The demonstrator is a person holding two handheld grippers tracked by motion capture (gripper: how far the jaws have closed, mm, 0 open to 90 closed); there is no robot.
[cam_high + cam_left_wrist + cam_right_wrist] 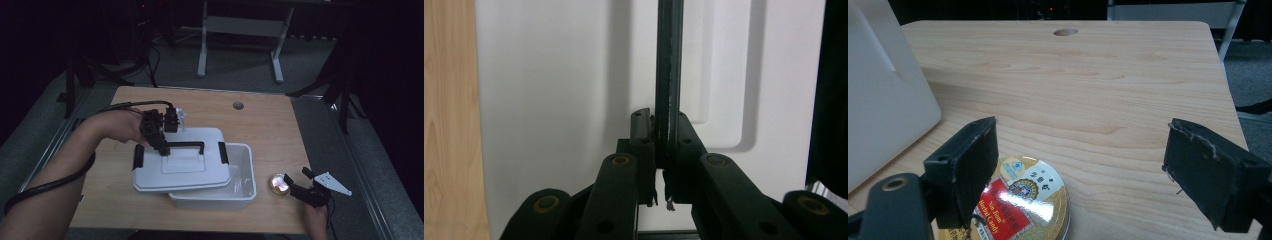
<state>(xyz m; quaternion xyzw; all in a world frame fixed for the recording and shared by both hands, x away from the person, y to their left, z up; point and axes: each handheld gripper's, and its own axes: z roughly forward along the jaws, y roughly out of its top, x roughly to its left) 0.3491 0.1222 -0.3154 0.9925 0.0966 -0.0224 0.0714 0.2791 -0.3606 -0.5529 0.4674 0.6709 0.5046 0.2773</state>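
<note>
On a pale wooden table (280, 125) in a dark room, seen from above, my left gripper (164, 150) has the white lid (182, 167) by its black handle (187, 145), so the lid sits askew over the open white box (240, 197). My left gripper's view shows both jaws clamped tight on that handle (669, 75), a firm enough hold, I judge, to carry the lid. In my right gripper's view the jaws stand wide apart over the round candy tin (1020, 202), which lies on the table just right of the box, probably ready to go in.
</note>
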